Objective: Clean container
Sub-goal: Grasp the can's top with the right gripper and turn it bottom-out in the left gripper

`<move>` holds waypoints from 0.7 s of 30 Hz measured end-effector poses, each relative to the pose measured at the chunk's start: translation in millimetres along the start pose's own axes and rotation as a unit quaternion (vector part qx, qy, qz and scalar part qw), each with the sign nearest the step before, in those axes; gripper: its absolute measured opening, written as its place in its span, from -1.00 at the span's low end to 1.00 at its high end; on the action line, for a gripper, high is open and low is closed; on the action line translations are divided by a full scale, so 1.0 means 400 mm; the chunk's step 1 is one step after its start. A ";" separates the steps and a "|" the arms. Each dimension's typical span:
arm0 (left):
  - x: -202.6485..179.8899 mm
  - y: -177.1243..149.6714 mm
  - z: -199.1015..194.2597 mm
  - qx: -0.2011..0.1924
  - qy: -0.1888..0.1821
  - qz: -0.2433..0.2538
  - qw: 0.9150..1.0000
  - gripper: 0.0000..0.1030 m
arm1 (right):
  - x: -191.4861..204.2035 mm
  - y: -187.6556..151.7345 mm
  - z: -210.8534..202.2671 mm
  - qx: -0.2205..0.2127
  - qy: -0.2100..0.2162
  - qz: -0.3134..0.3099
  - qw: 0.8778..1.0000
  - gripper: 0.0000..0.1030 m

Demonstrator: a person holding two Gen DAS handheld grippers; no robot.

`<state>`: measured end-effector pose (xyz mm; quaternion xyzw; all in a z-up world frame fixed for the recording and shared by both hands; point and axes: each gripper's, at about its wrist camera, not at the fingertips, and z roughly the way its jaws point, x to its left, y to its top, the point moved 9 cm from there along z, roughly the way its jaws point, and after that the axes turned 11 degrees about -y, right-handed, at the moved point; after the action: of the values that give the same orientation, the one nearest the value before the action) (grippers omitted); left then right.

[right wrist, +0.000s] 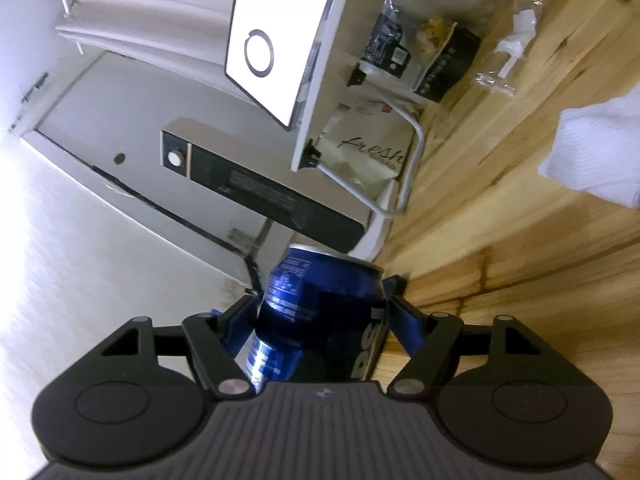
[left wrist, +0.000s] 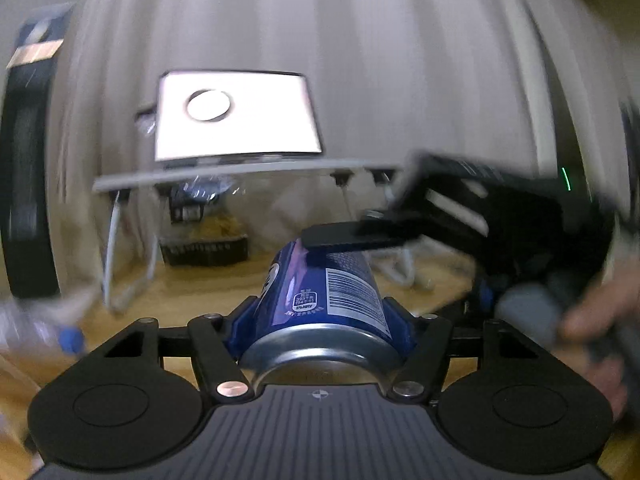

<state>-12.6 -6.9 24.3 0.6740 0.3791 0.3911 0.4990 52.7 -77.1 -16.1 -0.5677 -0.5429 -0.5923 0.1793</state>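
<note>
wooden countertop [right wrist: 520, 240] | white wire shelf [right wrist: 320, 80] with snack bags [right wrist: 420, 60] under it | "fresh" bread bag [right wrist: 372, 152] | folded white towel [right wrist: 600, 148] at right | curtain [left wrist: 360, 40] behind

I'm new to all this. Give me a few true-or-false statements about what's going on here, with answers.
1. The can is blue. True.
2. Both grippers, left and right, close on the can. True.
3. The can stands on the counter. False: it is held up in the grippers.
4. A bag reading "fresh" sits under the rack. True.
5. The counter is black stone. False: it is light wood.
</note>
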 end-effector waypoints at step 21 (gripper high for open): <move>0.021 0.024 -0.008 -0.032 -0.023 -0.055 0.998 0.30 | 0.025 -0.021 -0.001 0.009 0.069 0.002 0.998 0.45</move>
<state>-11.1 -0.3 35.6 0.6447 0.3916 0.3587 0.5498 42.6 -70.5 -11.0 -0.5247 -0.5337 -0.6246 0.2229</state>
